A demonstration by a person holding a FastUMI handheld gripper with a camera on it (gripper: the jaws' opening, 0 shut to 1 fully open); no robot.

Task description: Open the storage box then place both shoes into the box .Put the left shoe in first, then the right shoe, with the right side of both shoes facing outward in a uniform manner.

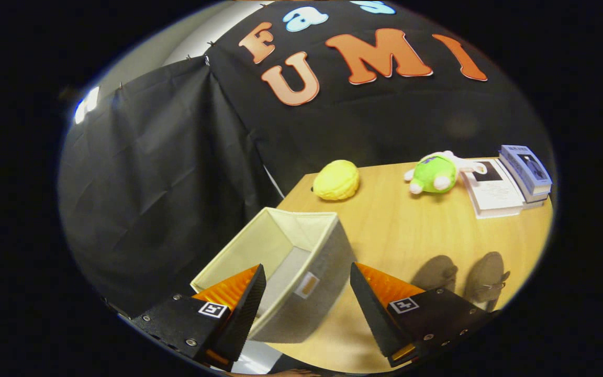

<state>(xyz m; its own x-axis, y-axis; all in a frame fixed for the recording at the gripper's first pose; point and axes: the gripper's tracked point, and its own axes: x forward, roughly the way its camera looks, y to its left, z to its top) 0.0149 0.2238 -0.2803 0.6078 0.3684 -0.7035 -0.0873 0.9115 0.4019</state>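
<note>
Gripper view looks down across a wooden table [406, 230] set against the booth's black cloth wall [165, 173]. Nearest on it stands the storage box [280, 262], a grey fabric bin with a pale lining, its top open and nothing visible inside; it sits at the table's near left corner and shows a small label on its grey front wall. The gripper [308, 285] is spread wide and holds nothing, its two fingers standing apart with the box's near corner showing between them. Just beyond the right finger two dark grey shoes [464, 280] lie side by side on the table, apart from the box. Farther back, a stack of books [511, 183] rests at the table's far right corner, with a green and white plush toy [435, 174] just beside them and a yellow plush toy [336, 180] near the far edge beyond the box
</note>
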